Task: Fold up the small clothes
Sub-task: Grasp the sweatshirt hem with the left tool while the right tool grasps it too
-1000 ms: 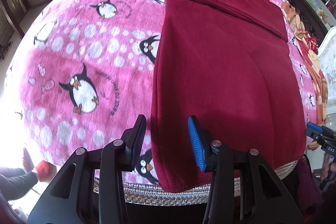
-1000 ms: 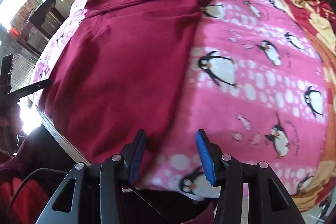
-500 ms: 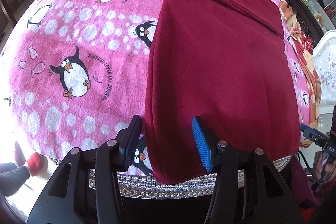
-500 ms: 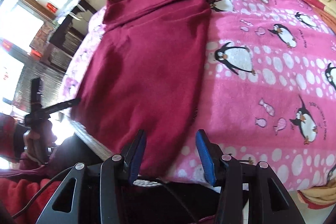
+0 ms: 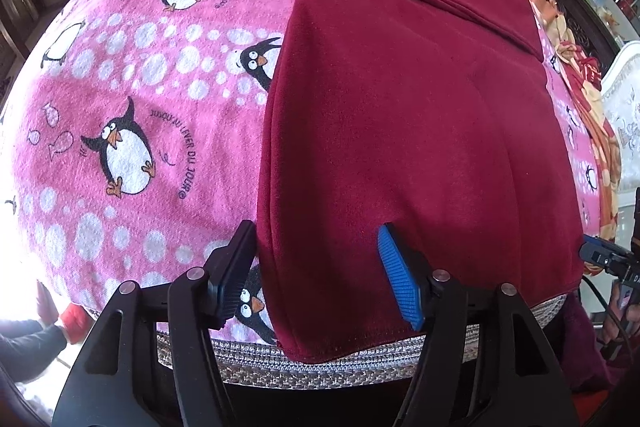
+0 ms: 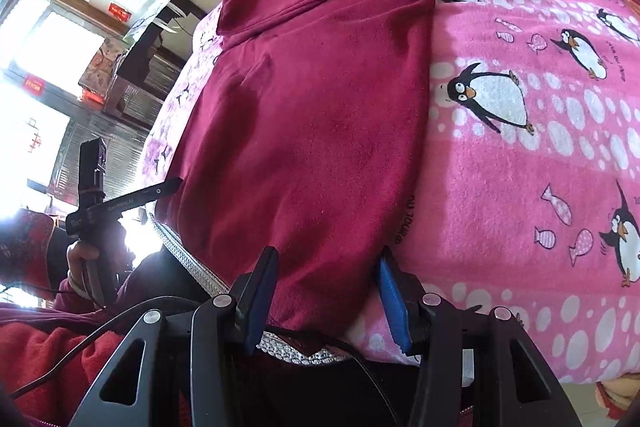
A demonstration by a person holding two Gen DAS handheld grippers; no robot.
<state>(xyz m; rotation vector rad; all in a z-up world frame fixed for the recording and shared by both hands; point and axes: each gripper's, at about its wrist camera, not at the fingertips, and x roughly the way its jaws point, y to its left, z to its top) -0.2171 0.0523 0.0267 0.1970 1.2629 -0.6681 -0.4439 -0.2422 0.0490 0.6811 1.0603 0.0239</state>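
Note:
A dark red garment (image 5: 400, 115) lies flat and lengthwise on a pink penguin blanket (image 5: 140, 87), its sleeves folded across the far end. My left gripper (image 5: 320, 275) is open with its jaws on either side of the near left hem corner. My right gripper (image 6: 326, 295) is open and straddles the near right hem corner of the same garment (image 6: 312, 115). The hem hangs slightly over the bed's front edge in both views.
A grey woven mat edge (image 5: 320, 363) runs under the blanket at the bed's front. Pillows and patterned bedding (image 5: 592, 99) lie at the far right. Dark furniture (image 6: 132, 75) stands beyond the bed's left side. The other gripper (image 6: 104, 195) shows at left.
Both grippers have moved forward onto the near hem, so the garment's corners now sit between their open jaws. The garment has not moved.

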